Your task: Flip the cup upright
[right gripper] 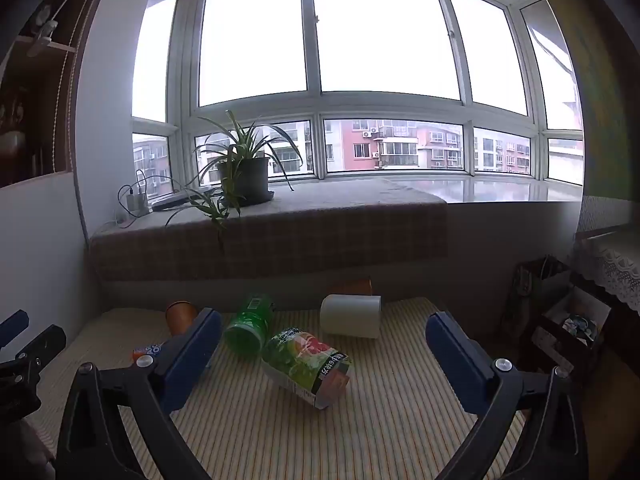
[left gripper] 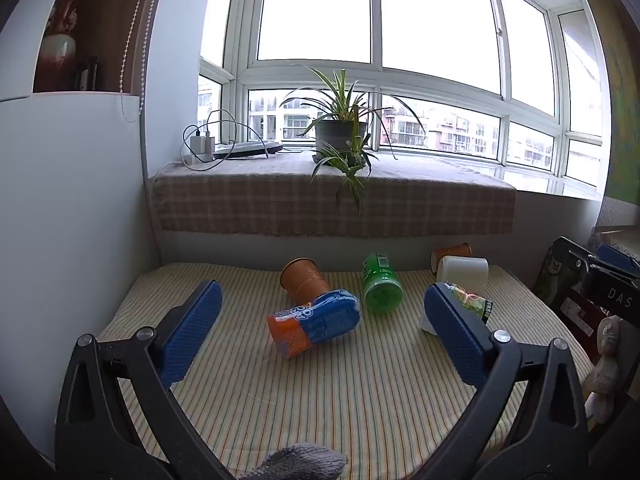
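Several cups lie on their sides on a striped cloth point(left gripper: 360, 392). A blue-and-orange cup point(left gripper: 314, 322) lies in the middle, between my left gripper's point(left gripper: 322, 312) open blue fingers. Behind it are a brown paper cup point(left gripper: 303, 279), a green cup point(left gripper: 382, 283), a white cup point(left gripper: 464, 272) and another brown cup point(left gripper: 450, 252). In the right wrist view a green-and-pink printed cup point(right gripper: 308, 364) lies between my open right gripper's point(right gripper: 323, 334) fingers, with the green cup point(right gripper: 250, 324) and white cup point(right gripper: 352, 315) behind it. Both grippers are empty.
A cloth-covered window ledge point(left gripper: 332, 204) with a potted plant point(left gripper: 340, 132) and chargers point(left gripper: 202, 146) runs behind the table. A white wall point(left gripper: 72, 240) stands at left. Bags and clutter point(left gripper: 580, 292) crowd the right side. My left gripper's tip point(right gripper: 16, 344) shows at the right view's left edge.
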`<control>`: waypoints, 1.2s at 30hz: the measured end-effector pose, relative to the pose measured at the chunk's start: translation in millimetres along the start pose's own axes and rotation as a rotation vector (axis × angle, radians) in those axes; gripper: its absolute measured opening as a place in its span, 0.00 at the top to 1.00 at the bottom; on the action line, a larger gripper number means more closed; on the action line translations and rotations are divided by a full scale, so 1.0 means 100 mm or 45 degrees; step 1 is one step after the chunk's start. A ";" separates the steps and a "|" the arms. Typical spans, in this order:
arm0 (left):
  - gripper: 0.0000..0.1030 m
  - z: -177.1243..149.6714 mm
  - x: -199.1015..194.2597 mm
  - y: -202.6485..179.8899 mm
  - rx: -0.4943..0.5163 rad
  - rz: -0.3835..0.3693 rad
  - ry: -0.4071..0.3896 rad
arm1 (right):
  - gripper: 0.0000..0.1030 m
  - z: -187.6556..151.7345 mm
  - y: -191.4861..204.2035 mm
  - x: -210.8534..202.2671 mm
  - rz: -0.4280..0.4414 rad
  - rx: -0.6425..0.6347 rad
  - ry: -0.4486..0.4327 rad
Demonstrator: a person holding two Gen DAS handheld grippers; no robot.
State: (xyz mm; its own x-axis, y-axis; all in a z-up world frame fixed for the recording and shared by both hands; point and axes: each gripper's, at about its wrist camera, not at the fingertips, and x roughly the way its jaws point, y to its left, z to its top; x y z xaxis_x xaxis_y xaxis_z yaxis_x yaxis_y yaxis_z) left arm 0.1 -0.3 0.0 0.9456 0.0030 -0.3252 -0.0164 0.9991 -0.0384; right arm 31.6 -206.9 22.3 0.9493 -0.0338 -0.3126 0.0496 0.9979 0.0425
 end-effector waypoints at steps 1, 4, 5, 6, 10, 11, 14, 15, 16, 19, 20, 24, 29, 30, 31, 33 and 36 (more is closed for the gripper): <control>0.00 0.00 0.00 0.00 0.002 0.003 0.003 | 0.00 0.00 0.00 0.00 -0.001 0.001 0.001; 0.00 0.01 -0.01 0.00 -0.008 0.005 0.008 | 0.00 0.01 -0.01 -0.02 -0.002 0.003 -0.003; 0.00 0.01 -0.01 0.00 -0.012 0.006 0.010 | 0.00 0.01 -0.01 -0.02 -0.002 0.001 -0.002; 0.00 0.02 -0.01 0.00 -0.017 0.007 0.011 | 0.00 0.01 -0.01 -0.03 -0.003 -0.003 -0.001; 0.00 0.00 -0.01 0.11 -0.018 0.004 0.014 | 0.00 0.03 -0.01 -0.05 0.000 0.005 -0.008; 0.00 0.01 -0.02 0.11 -0.019 0.003 0.012 | 0.00 0.03 -0.01 -0.05 0.001 0.003 -0.007; 0.00 0.00 0.04 0.11 -0.009 0.010 0.014 | 0.00 0.03 -0.02 -0.05 0.003 0.010 -0.008; 0.00 0.01 0.03 0.12 -0.011 0.013 0.013 | 0.00 0.04 -0.02 -0.05 0.004 0.009 -0.006; 0.00 0.02 0.03 0.09 -0.019 0.023 0.008 | 0.00 0.04 -0.02 -0.05 0.005 0.009 -0.005; 0.00 0.02 0.02 0.09 -0.023 0.026 0.001 | 0.00 0.03 -0.01 -0.05 0.008 0.002 -0.004; 0.00 0.03 0.01 0.09 -0.024 0.028 -0.003 | 0.00 0.03 -0.01 -0.05 0.007 0.001 -0.002; 0.00 0.03 0.01 0.10 -0.022 0.026 -0.001 | 0.00 0.03 -0.01 -0.03 0.008 0.001 0.011; 0.00 0.03 0.01 0.10 -0.024 0.028 -0.001 | 0.00 0.02 -0.02 -0.02 0.006 0.001 0.012; 0.00 0.03 0.01 0.10 -0.024 0.027 -0.001 | 0.00 0.02 -0.02 -0.02 0.006 0.003 0.011; 0.00 0.03 0.01 0.10 -0.025 0.026 -0.001 | 0.00 0.02 -0.02 -0.02 0.005 0.004 0.011; 0.00 0.03 0.01 0.10 -0.025 0.026 -0.001 | 0.00 0.02 -0.03 -0.02 0.003 0.006 0.010; 0.00 0.04 0.01 0.10 -0.026 0.027 0.001 | 0.00 0.03 -0.02 -0.01 0.003 0.007 0.014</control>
State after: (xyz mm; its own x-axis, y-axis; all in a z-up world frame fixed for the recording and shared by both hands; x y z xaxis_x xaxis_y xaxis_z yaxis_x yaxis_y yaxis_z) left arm 2.0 9.4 2.7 0.9449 0.0238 -0.3265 -0.0426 0.9978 -0.0505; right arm 31.1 -208.7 25.0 0.9459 -0.0307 -0.3229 0.0489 0.9976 0.0482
